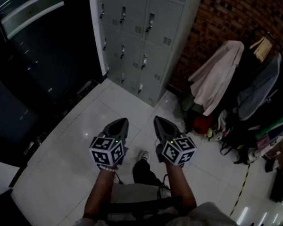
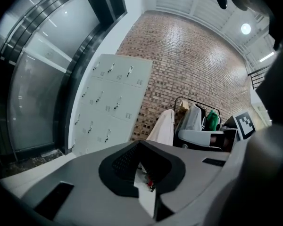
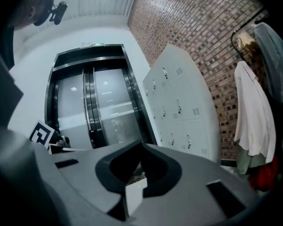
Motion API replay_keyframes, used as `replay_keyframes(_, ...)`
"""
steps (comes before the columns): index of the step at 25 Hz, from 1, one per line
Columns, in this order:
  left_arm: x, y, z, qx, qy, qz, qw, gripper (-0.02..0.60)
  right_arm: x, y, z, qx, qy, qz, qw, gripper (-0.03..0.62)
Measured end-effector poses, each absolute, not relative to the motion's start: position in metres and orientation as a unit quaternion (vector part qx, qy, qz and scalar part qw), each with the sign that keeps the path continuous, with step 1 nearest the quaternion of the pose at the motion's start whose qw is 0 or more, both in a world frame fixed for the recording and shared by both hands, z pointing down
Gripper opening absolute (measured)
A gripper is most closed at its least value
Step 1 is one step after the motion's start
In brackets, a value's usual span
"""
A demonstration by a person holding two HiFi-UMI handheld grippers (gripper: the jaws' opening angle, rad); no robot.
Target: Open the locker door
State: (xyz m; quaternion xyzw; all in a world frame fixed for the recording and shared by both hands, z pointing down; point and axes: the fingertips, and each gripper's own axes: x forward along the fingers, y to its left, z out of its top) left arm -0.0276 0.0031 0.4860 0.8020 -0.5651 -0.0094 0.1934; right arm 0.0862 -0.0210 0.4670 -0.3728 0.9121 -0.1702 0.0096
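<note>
The locker (image 1: pixel 141 36), a grey bank of doors, all closed, is pictured at the top of the head view. It is set in the corner between a dark glass front (image 1: pixel 33 55) on its left and a brick wall (image 1: pixel 217 22) on its right. Handles are seen near the doors' left edges. An open stretch of white floor (image 1: pixel 80 145) is left between the locker's foot and the two grippers, held side by side well short of it. The left gripper (image 1: pixel 121 121) and right gripper (image 1: pixel 158 120) are both clenched, fingers tip to tip, nothing between them. On the right, room is narrowed by a rack (image 1: pixel 262 41) hung with coats, with bags (image 1: pixel 203 124) beneath.
</note>
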Motion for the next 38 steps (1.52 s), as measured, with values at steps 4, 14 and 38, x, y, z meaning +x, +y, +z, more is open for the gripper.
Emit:
replay_keyframes(4,-0.03,-0.066,0.484,0.803,-0.564,-0.008,0.193,-0.005,0.077,-0.089,0.467,-0.367,0.915,-0.168,0.009,0.02)
replay_keyframes(14,-0.029,-0.224,0.473,0.797,-0.571,-0.002,0.195,-0.005,0.076,-0.254,0.451,-0.372,0.914,-0.159,0.012,0.039)
replay_keyframes(38,-0.142,-0.549,0.462,0.846,-0.499,0.008,0.185,-0.005,-0.043,-0.607,0.43,-0.481,0.87,-0.108,0.002,0.238)
